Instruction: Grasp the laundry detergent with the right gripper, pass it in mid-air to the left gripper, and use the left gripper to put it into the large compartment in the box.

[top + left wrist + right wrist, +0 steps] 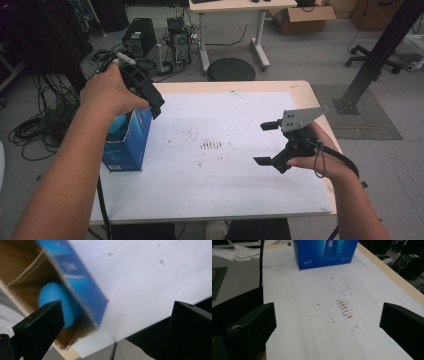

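The blue ball (51, 296) already lies inside the open blue carton (131, 142) at the table's (240, 195) left edge. The left gripper (150, 97) hangs released above it; the right gripper (267, 142), also spread and empty, hovers near the right edge. Judging by this, little remains.

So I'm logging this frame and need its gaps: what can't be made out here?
- Ball in the box: left gripper view blurred, its lower part behind a finger; high view, mostly behind the left hand.
- Box print: cut off by the top edge, right gripper view; too small to read.
- Left gripper: fingers partly hidden by the hand, high view.
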Demonstrator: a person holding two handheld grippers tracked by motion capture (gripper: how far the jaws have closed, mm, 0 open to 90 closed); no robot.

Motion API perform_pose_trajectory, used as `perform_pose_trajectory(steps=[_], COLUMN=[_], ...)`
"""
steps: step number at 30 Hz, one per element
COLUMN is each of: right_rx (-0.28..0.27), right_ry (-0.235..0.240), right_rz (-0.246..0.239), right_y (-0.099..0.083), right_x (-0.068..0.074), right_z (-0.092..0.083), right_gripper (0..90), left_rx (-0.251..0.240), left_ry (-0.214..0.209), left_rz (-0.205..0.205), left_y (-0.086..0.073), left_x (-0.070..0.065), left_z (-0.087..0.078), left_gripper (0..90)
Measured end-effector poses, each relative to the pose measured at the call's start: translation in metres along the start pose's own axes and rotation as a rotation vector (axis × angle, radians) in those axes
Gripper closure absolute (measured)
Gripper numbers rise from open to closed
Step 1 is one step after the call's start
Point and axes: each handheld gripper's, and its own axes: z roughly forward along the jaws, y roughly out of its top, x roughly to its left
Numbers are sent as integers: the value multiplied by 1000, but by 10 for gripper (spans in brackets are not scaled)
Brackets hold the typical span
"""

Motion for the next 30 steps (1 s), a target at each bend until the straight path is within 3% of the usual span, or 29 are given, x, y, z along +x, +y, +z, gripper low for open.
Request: perform_pose_trajectory(steps=[3, 4, 7, 8, 10, 11, 12, 13, 17, 20, 21, 22, 28, 30], right_rx=[56, 74, 103, 137, 152, 182, 197, 197, 269, 287, 311, 311, 380, 435], right_ry=[-15, -19, -28, -36, -36, -31, -32, -32, -32, -29, -27, -27, -20, -17], right_rz=[-15, -17, -21, -31, -37, -48, -52, -52, -67, -74, -85, -85, -107, -114], right_y=[8, 10, 13, 15, 16, 17, 17, 17, 19, 21, 23, 23, 30, 32], right_x=[-8, -10, -13, -14, -14, -14, -14, -14, -16, -16, -15, -15, -11, -12], right_z=[-10, -12, -15, -17, -17, -17, -16, -16, -12, -10, -8, -8, -3, 0], right_gripper=[10, 11, 12, 13, 13, 16, 16, 16, 21, 22, 24, 24, 25, 28], left_rx=[-23, -23, -24, -25, -23, -14, -15, -15, -8, -2, 0, 0, -22, -8], left_ry=[-53, -53, -86, -83, -89, -83, -73, -73, -52, -38, -42, -42, -74, -66], left_rz=[89, 89, 181, 206, 269, 327, 352, 352, 420, 460, 499, 499, 623, 675], left_y=[5, 5, 6, 6, 6, 5, 4, 4, 3, 1, -2, -2, -10, -12], left_x=[-12, -12, -18, -20, -25, -30, -33, -33, -45, -52, -58, -58, -70, -76], left_z=[1, 1, 2, 2, 4, 5, 5, 5, 8, 10, 11, 11, 12, 15], left_gripper=[2, 2, 2, 2, 2, 2, 2, 2, 2, 2, 2, 2, 2, 2])
